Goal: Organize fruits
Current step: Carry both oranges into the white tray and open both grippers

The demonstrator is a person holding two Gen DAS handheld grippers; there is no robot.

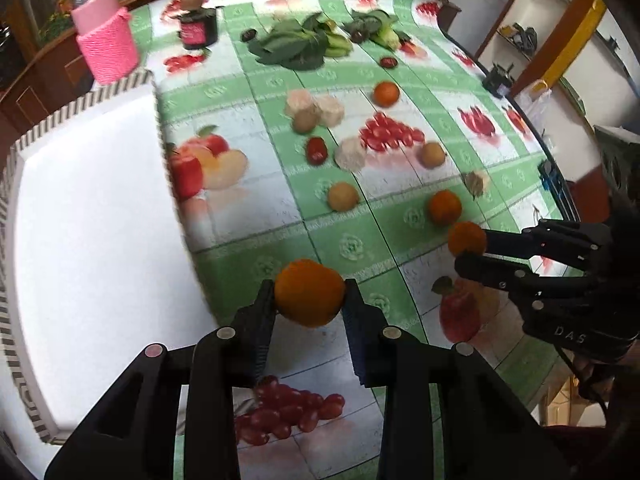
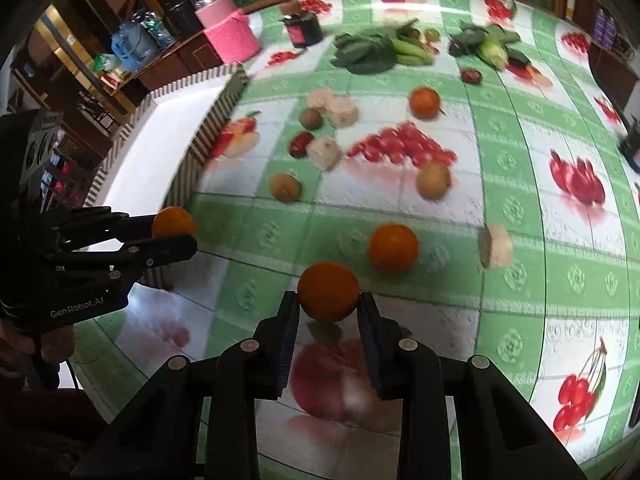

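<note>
You have an orange in each tool: your left gripper (image 1: 310, 298) has its jaws closed on one orange (image 1: 310, 293), lifted just beside the striped edge of the white tray (image 1: 92, 216), and your right gripper (image 2: 329, 303) has its jaws clamped on a second orange (image 2: 329, 292), held above the desk (image 2: 520, 264) farther from the tray. Both are pinched across the middle, likely so the round fruit cannot roll out on the way over. The left view shows the tray's bare white floor, which the right view mostly cuts off; the right view shows a third orange (image 2: 393, 247) on the desk beyond the tray, near a pale block (image 2: 497, 246).
</note>
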